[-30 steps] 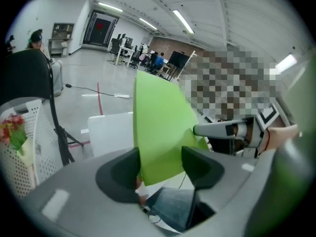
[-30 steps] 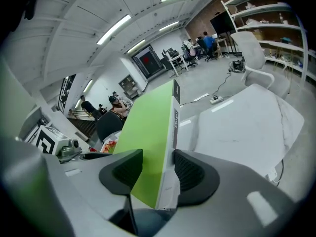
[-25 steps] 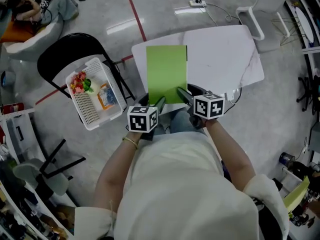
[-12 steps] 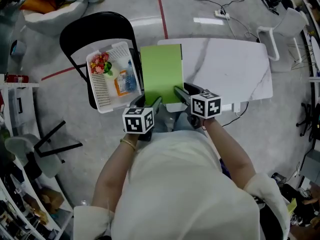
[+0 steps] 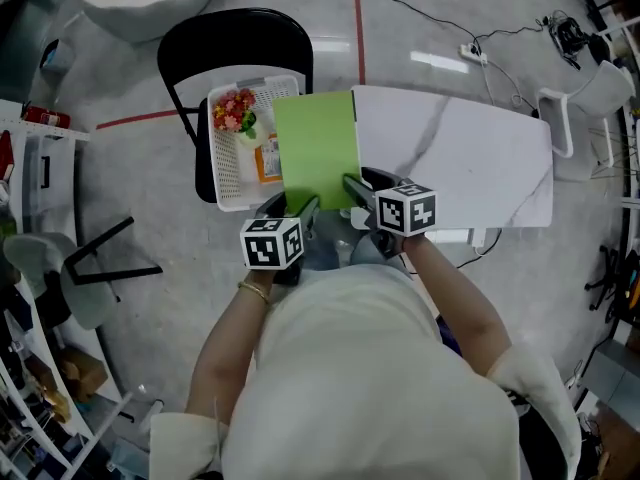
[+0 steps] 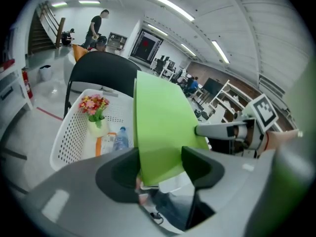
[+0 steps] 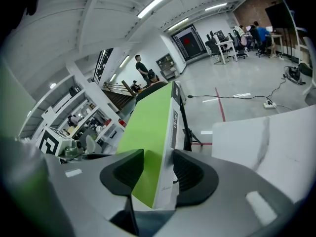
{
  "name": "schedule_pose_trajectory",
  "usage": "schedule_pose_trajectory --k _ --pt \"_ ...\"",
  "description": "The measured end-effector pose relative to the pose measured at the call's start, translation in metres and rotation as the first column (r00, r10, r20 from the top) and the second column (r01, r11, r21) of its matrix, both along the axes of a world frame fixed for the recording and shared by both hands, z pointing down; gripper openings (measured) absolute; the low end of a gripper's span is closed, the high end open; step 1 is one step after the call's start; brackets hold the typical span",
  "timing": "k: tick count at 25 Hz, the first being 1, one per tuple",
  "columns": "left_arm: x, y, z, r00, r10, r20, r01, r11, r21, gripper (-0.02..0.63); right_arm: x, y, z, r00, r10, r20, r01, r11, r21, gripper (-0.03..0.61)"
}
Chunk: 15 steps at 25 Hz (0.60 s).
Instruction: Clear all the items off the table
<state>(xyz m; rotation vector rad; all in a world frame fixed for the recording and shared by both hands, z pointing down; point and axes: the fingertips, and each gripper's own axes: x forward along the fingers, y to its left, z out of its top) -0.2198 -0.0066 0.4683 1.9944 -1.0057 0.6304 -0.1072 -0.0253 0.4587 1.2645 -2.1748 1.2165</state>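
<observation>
A flat green box (image 5: 316,148) with a white edge hangs between my two grippers, its left part over the white basket (image 5: 222,158) on the black chair (image 5: 235,28). At the box's near left corner my left gripper (image 5: 305,208) is shut on it. The right gripper (image 5: 355,183) is shut on the near right edge. In the left gripper view the green box (image 6: 160,127) sits between the left gripper's (image 6: 160,167) jaws. The right gripper view shows the box (image 7: 148,132) edge-on, pinched by the right gripper (image 7: 158,169).
The basket (image 6: 69,132) holds a small pot of flowers (image 6: 94,105), a water bottle (image 6: 120,138) and an orange packet. The white marble-look table (image 5: 470,158) lies to the right, a white chair (image 5: 590,98) beyond it. Cables cross the floor.
Both grippers have carried the green box leftward, from over the table's near left part to partly above the basket. Both grips look unchanged.
</observation>
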Motion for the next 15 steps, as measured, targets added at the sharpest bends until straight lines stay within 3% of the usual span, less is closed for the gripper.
schedule_pose_trajectory --k 15 --pt "-0.11 -0.02 0.027 0.986 -0.162 0.025 0.164 0.983 -0.078 0.27 -0.112 -0.037 0.032 0.991 -0.131 0.026 0.132 0.989 -0.063 0.182"
